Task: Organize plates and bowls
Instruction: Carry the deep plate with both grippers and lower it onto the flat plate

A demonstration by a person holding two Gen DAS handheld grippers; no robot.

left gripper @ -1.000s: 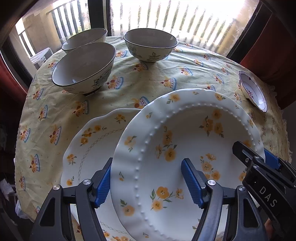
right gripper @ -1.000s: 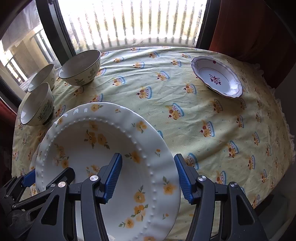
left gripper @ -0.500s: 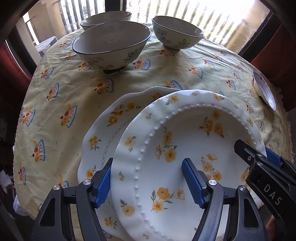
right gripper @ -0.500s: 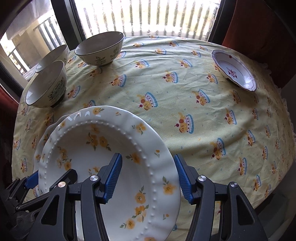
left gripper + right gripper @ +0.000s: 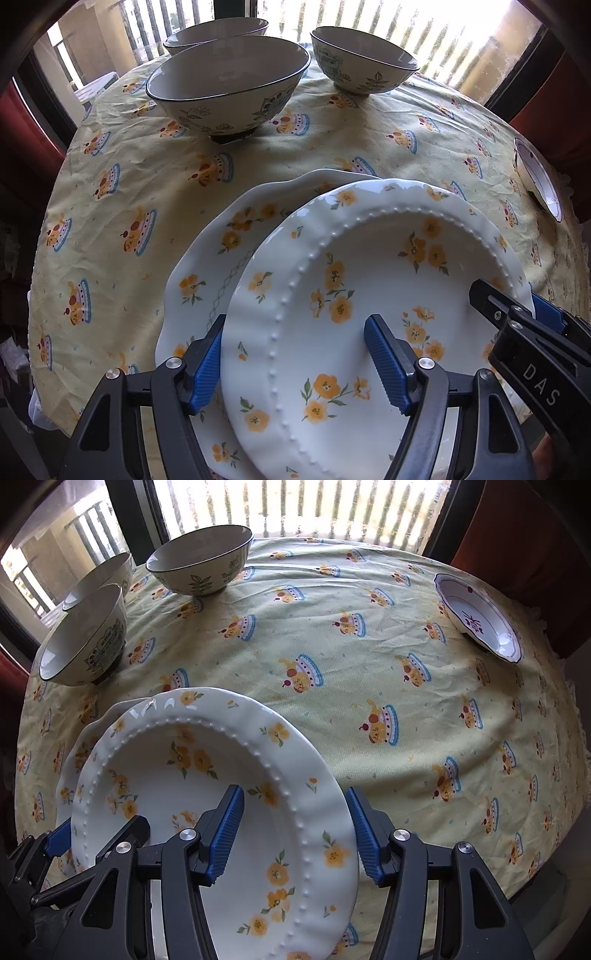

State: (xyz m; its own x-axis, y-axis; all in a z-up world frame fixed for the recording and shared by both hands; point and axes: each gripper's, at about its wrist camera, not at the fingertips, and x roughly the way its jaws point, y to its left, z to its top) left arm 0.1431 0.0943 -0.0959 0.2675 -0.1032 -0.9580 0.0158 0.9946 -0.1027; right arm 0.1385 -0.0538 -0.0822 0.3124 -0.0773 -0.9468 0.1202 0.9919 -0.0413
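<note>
Two grippers, left [image 5: 295, 363] and right [image 5: 295, 830], each straddle a rim of the white beaded plate with yellow flowers [image 5: 373, 317], the right's jaws closing. Lower than a second ago, it now overlaps the scalloped white flowered plate [image 5: 207, 273] on the yellow cupcake-print tablecloth [image 5: 369, 646].

two matte black plastic grippers are seen, the left gripper [image 5: 295, 363] and the right gripper [image 5: 293, 829]. each finger is faced with a ribbed blue pad [image 5: 384, 363], and silver screws [image 5: 188, 834] are set at the joints. white letters "das" [image 5: 541, 384] are printed on one black arm.
</note>
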